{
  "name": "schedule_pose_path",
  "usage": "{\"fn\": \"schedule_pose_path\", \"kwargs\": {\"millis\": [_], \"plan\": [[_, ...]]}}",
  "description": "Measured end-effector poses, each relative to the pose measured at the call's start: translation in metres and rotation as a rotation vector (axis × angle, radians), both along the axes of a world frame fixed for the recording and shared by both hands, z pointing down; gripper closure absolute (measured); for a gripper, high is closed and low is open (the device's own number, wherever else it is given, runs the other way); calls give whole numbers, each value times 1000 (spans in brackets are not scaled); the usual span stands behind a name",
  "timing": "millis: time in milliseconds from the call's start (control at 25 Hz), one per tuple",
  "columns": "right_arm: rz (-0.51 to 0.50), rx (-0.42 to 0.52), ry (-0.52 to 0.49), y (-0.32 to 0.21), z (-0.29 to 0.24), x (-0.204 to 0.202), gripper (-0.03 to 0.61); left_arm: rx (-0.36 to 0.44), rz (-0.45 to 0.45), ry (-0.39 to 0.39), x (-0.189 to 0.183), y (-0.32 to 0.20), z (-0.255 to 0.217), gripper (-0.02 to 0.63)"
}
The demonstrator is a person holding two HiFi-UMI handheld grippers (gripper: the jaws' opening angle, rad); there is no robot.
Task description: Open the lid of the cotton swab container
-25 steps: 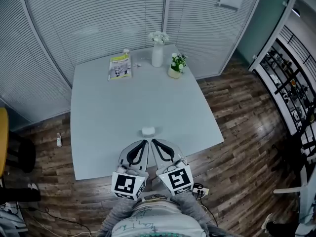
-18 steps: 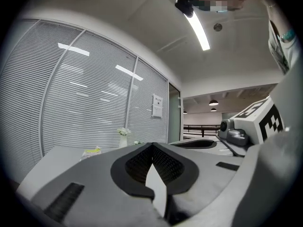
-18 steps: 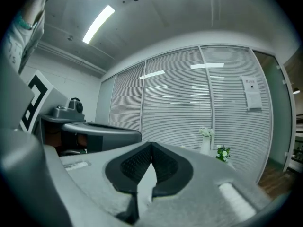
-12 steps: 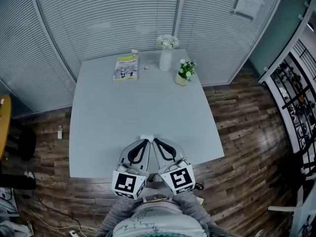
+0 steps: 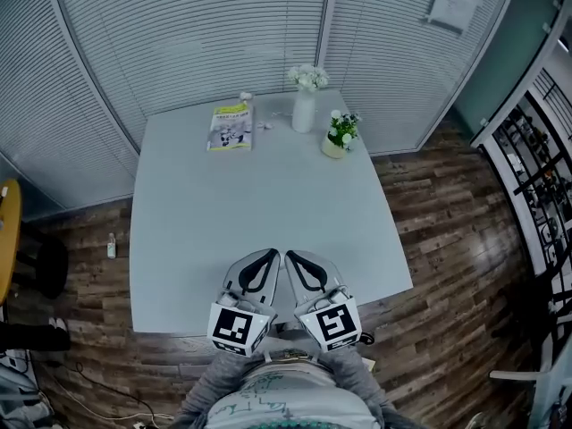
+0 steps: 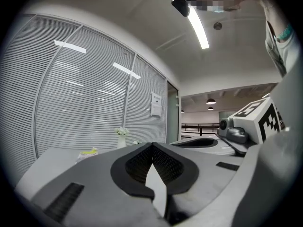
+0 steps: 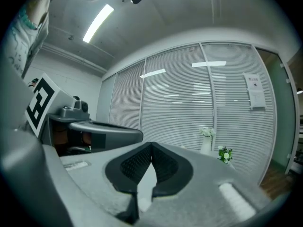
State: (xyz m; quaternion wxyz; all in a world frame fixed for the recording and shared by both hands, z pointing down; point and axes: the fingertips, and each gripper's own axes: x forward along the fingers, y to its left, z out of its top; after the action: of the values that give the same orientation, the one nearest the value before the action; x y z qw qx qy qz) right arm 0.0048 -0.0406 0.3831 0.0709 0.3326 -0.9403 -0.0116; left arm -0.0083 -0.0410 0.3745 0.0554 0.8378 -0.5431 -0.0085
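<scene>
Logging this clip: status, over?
Left gripper and right gripper shut, empty, side by side over table's near side. Swab container not in sight. Nothing in the way.

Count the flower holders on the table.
2: a tall white vase at the far edge of the table, and a small pot right of it. None looks hidden.

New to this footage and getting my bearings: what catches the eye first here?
The left gripper and right gripper sit side by side over the near edge of the pale table, jaws shut and empty. At the far edge stand a white vase of flowers, a small potted plant and a yellow-green booklet.
</scene>
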Motion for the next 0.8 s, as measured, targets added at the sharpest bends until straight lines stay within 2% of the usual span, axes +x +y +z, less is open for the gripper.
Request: {"fn": "schedule_pose_path", "kwargs": {"millis": [280,640,800], "plan": [[25,1,16,-20,10,-19,577,-7,77,-9,-17,-21,8,615],[63,-20,45,-26,37,-36,577,-13,166,-70,-37,-28,39,615],[86,-29,61,-28,47,-36,577,-41,185,-56,-41,-29,45,615]]}}
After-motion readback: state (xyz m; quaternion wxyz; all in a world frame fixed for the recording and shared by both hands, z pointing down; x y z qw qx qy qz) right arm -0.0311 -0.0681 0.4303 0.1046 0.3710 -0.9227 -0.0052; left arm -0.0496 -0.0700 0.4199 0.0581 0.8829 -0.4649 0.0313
